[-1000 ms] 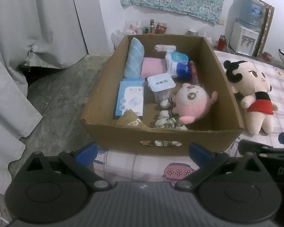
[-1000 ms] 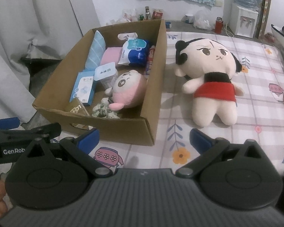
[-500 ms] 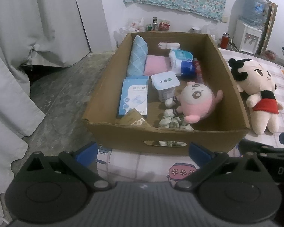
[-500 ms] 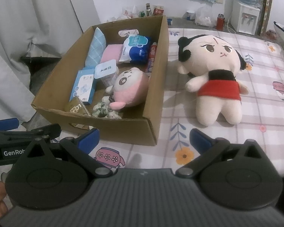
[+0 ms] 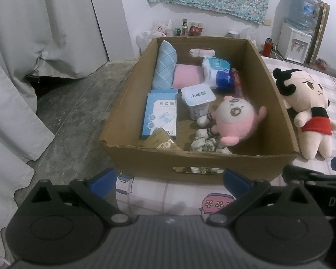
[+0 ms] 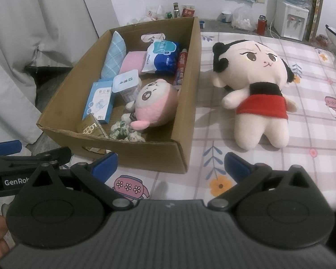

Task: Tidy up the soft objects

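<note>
Cardboard box (image 5: pixel 212 163) sits on a bedsheet (image 6: pixel 313 94) printed with a pale check and small cartoon pictures, its left side at the edge of the bed above a grey floor (image 5: pixel 78 103). Inside the box a pink plush toy (image 5: pixel 233 121) lies on its side toward the near right, touching a bundle of crumpled socks (image 5: pixel 203 144) at the near wall. To the left of it lies a flat blue and white box of plasters (image 5: pixel 160 114), with a brown packet (image 5: pixel 160 141) propped at its near end. A white tub with a light blue lid (image 5: pixel 198 99) stands in the middle. Farther back a blue checked pillow (image 5: pixel 164 67) leans against the left wall, beside a pink folded cloth (image 5: pixel 188 76), a blue and white pack of tissues (image 5: pixel 217 72) and a red tube (image 5: pixel 236 83) along the right wall.

Outside the box, on the bedsheet just to its right, a large doll with black hair and a red skirt (image 6: pixel 257 94) lies on its back, apart from the cardboard.

Left gripper (image 5: pixel 168 180) hovers low in front of the box's near wall, its blue-tipped fingers spread wide and holding nothing. Right gripper (image 6: pixel 171 165) hangs over the bedsheet near the box's right front corner, fingers likewise wide apart and empty, short of the doll.
</note>
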Demonstrator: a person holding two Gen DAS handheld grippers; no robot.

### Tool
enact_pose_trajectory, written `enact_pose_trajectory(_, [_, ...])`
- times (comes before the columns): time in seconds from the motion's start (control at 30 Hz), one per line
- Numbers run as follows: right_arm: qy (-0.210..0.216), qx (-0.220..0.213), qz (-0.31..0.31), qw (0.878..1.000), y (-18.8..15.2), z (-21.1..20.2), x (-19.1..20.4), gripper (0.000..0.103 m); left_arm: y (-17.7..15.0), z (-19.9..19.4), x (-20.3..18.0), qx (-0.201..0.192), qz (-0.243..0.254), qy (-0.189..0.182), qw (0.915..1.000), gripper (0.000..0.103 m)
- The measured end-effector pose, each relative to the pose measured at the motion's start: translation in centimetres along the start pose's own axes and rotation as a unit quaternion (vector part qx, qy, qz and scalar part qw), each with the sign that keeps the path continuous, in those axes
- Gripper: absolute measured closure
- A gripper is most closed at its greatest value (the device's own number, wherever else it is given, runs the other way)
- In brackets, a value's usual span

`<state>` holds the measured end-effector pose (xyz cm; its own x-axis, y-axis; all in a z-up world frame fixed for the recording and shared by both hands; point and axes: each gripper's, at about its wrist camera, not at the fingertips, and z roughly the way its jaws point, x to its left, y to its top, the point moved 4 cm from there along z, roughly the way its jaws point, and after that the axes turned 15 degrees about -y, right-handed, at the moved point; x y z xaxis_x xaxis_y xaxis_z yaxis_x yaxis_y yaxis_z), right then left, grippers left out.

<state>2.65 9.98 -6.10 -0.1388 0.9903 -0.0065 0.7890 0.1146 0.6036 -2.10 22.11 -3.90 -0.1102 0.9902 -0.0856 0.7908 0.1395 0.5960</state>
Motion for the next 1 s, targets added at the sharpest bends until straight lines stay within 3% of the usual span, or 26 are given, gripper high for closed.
enact_pose_trajectory(1.0, [0.000, -0.001, -0.002, 1.000, -0.07, 0.05, 0.21, 0.001, -0.11, -0.19, 0.24, -0.002, -0.003, -0.002, 1.0000, 0.000])
